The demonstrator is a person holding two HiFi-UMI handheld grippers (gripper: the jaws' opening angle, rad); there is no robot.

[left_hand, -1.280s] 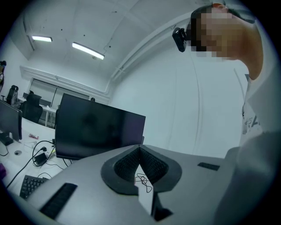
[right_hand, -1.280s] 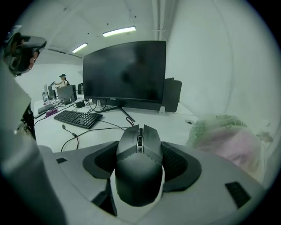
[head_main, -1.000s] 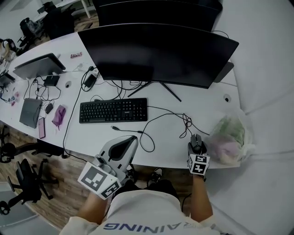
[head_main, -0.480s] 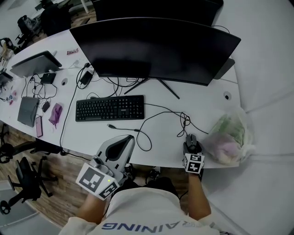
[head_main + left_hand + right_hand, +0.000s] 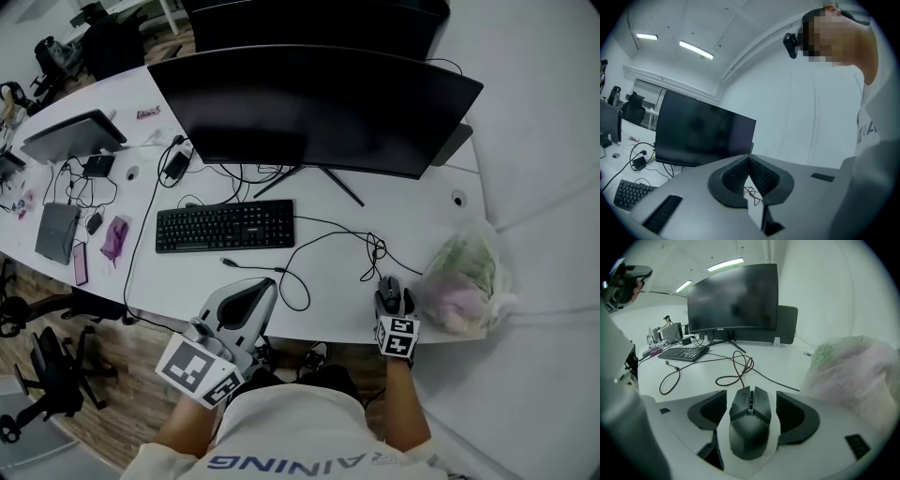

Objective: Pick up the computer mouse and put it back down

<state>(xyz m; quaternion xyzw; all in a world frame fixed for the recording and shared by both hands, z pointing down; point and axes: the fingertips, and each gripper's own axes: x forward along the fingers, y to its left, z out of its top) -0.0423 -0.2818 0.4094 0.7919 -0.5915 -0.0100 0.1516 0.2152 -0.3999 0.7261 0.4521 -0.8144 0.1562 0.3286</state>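
Mouse (image 5: 749,427) — between spread fingers (image 5: 794,417) (untouched).

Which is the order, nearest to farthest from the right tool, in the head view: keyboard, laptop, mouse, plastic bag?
1. mouse, between the jaws of the right tool
2. plastic bag, just to its right
3. keyboard, up-left across the desk
4. laptop, far left end

The mouse (image 5: 749,427) has a matt plastic shell. The worktop (image 5: 431,202) is smooth. The bag (image 5: 464,277) may be thin, crinkly plastic.
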